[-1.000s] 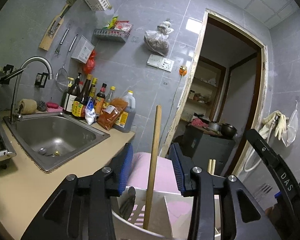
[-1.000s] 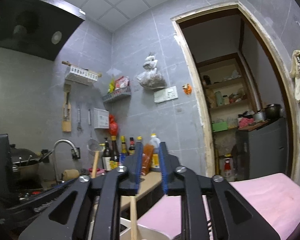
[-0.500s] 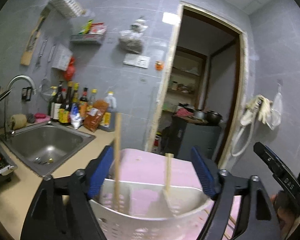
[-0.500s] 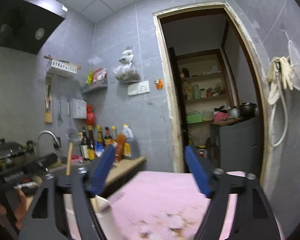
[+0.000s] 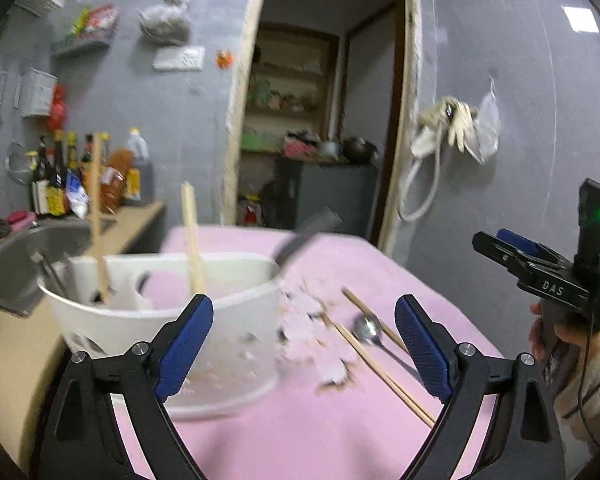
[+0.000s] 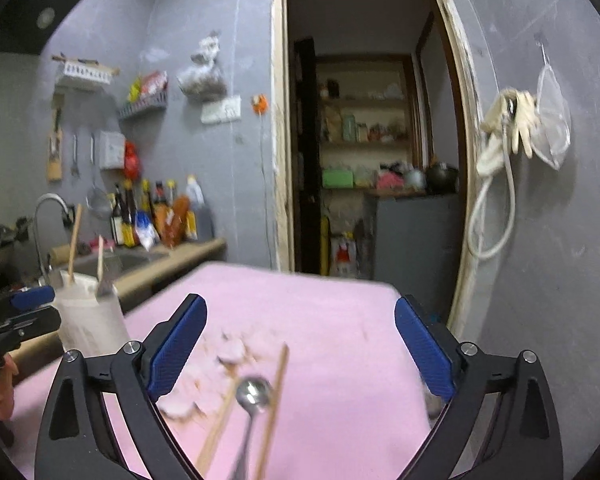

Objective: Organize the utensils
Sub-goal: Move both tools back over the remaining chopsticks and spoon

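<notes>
A row of sauce bottles (image 6: 156,216) stands against the grey tiled wall at the back of the tan bench (image 6: 188,252), beside a steel sink (image 5: 16,256) with a curved tap (image 6: 46,216). Above them hang a wire shelf of packets (image 6: 144,106), a white basket (image 6: 82,74), a tied plastic bag (image 6: 204,72) and a white socket plate (image 6: 221,109). An open doorway (image 6: 372,152) shows pantry shelves (image 6: 364,120) and a dark cabinet carrying pots (image 6: 414,232), while pale rubber gloves (image 6: 514,122) and a white hose (image 6: 494,216) hang right of its frame.
</notes>
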`<state>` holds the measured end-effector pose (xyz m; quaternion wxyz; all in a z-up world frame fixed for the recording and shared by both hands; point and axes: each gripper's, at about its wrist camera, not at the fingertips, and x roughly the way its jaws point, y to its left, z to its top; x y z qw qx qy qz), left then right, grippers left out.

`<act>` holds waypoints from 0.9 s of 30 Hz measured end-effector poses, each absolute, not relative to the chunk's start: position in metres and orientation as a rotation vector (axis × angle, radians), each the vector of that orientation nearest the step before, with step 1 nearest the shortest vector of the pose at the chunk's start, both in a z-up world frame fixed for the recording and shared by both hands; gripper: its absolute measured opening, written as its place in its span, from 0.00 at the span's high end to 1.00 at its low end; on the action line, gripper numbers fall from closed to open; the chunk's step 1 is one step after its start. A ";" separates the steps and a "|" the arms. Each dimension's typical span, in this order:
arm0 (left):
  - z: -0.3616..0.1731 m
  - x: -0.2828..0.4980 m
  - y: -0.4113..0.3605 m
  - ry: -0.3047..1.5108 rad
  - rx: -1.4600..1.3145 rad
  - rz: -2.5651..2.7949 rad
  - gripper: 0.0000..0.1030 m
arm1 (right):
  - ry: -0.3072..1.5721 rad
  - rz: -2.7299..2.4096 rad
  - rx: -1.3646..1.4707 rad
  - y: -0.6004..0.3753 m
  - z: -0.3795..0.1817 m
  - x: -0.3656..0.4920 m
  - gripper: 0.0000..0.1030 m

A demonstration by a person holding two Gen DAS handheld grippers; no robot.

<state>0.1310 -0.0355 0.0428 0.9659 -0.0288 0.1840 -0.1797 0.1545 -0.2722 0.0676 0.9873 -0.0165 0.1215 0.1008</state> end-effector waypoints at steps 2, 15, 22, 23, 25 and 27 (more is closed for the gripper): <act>0.038 0.134 -0.046 0.410 -0.047 -0.381 0.13 | 0.302 0.208 -0.031 -0.280 0.058 0.158 0.06; 0.004 0.174 -0.099 0.722 0.025 -0.503 0.14 | 0.591 0.317 -0.037 -0.291 0.008 0.188 0.08; -0.015 0.203 -0.111 0.896 -0.002 -0.562 0.47 | 0.705 0.359 -0.057 -0.284 -0.007 0.207 0.38; -0.018 0.209 -0.113 0.920 -0.014 -0.567 0.53 | 0.722 0.367 -0.060 -0.284 -0.009 0.211 0.44; -0.022 0.216 -0.116 0.953 -0.030 -0.577 0.59 | 0.735 0.378 -0.055 -0.282 -0.009 0.217 0.52; -0.026 0.226 -0.120 0.977 -0.044 -0.579 0.65 | 0.753 0.395 -0.050 -0.281 -0.009 0.223 0.58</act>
